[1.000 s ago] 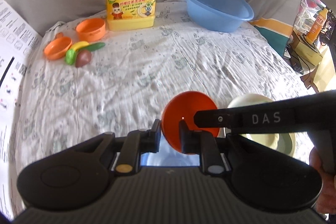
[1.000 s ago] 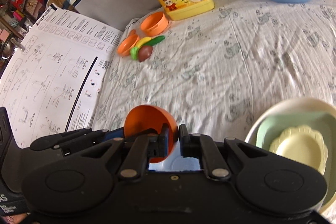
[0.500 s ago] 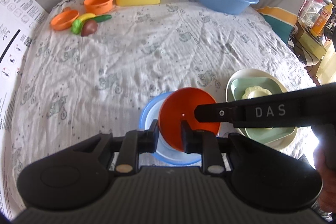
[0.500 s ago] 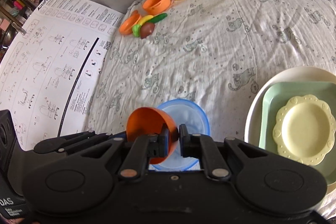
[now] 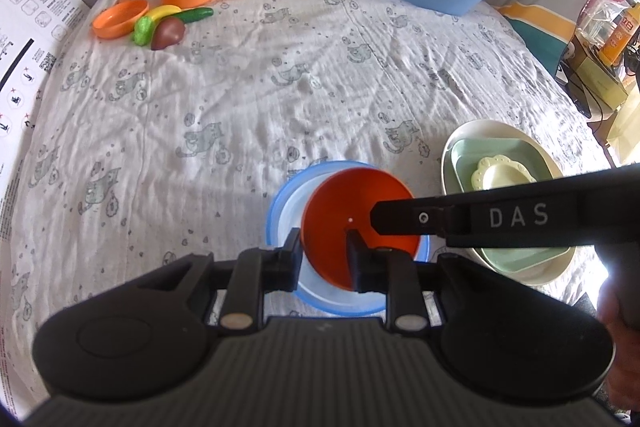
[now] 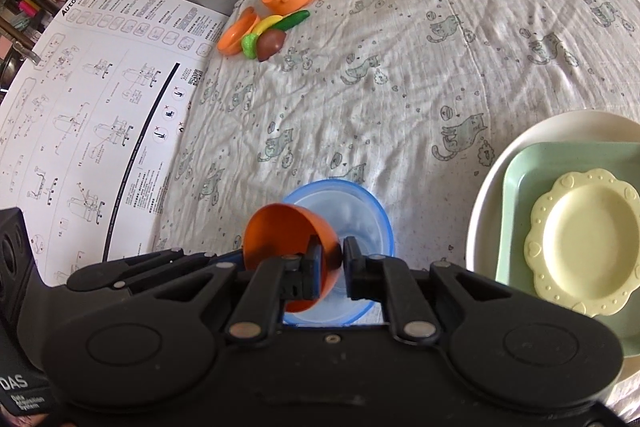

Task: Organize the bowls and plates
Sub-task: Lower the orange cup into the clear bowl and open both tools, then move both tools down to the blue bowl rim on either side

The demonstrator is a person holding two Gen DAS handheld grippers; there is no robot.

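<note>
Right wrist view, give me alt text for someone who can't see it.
Both grippers pinch the rim of a tilted orange bowl above a blue bowl on a cat-print cloth. At right, a yellow plate sits in a green tray on a cream plate.

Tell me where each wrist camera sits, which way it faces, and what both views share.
Left wrist: on the left gripper, facing forward and down over the cat-print cloth; its fingers straddle the orange plastic bowl's rim; the right gripper's finger and a hand show at right.
Right wrist: on the right gripper, facing across the same cloth; its fingers pinch that bowl's wall; the left gripper's body shows lower left.
Shared: the orange bowl above the blue-rimmed clear bowl, stacked plates.
</note>
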